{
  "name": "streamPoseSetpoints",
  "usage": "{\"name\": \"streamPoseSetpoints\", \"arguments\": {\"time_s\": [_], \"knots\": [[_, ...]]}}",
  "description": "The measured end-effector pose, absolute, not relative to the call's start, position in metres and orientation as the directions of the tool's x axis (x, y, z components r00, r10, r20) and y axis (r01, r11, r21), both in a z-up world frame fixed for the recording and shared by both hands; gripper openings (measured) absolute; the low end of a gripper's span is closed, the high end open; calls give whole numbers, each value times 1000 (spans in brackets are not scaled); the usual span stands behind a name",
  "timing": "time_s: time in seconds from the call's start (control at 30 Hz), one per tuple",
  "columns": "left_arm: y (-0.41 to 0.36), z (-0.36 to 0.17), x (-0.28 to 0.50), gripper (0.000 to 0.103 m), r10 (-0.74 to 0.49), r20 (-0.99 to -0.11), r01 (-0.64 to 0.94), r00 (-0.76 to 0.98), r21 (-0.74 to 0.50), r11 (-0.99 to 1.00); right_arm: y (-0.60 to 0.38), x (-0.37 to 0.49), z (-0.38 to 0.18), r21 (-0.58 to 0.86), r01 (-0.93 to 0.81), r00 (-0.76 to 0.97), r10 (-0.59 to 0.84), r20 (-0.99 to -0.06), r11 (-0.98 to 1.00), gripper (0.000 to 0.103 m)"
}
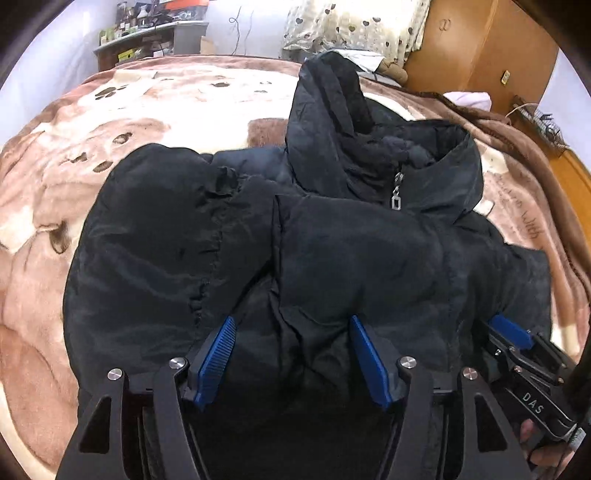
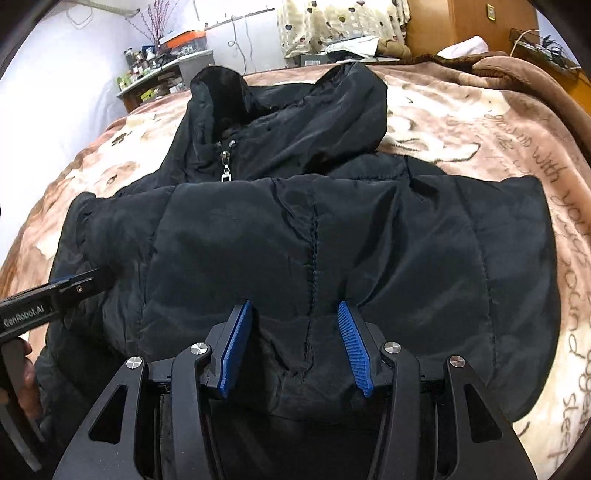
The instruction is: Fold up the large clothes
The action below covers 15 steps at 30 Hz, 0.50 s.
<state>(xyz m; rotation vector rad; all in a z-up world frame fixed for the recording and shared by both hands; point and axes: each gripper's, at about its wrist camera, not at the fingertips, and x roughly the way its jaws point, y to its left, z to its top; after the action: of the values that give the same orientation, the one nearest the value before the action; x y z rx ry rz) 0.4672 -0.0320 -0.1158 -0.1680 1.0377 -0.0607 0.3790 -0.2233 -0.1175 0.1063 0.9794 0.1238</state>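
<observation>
A black puffer jacket lies spread on the bed, hood towards the far side, silver zipper pull at the collar. My left gripper hovers open over the jacket's near edge; its blue pads stand wide and do not press the cloth. In the right wrist view my right gripper is shut on a puffy fold of the jacket along a stitched seam, its tips dimpling the fabric. The left gripper's black finger shows at the left edge, with a hand behind it.
A brown and cream bear-print blanket covers the bed. A heart-print pillow and a soft toy lie at the head. A cluttered shelf stands at the far left, a wooden cabinet at the far right.
</observation>
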Motion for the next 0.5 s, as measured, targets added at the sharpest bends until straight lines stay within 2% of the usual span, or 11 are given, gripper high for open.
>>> {"name": "streamPoseSetpoints", "arguments": {"time_s": [0.33,0.5], "knots": [[-31,-121,469,67,-126,-866,-26,485,-158,987,-214,386,-126,96,-68,502,117,-857,993,50],[-18,-109,460,71,-216,-874,-26,436,-252,967,-220,373,-105,92,-40,526,99,-844,995,50]]}}
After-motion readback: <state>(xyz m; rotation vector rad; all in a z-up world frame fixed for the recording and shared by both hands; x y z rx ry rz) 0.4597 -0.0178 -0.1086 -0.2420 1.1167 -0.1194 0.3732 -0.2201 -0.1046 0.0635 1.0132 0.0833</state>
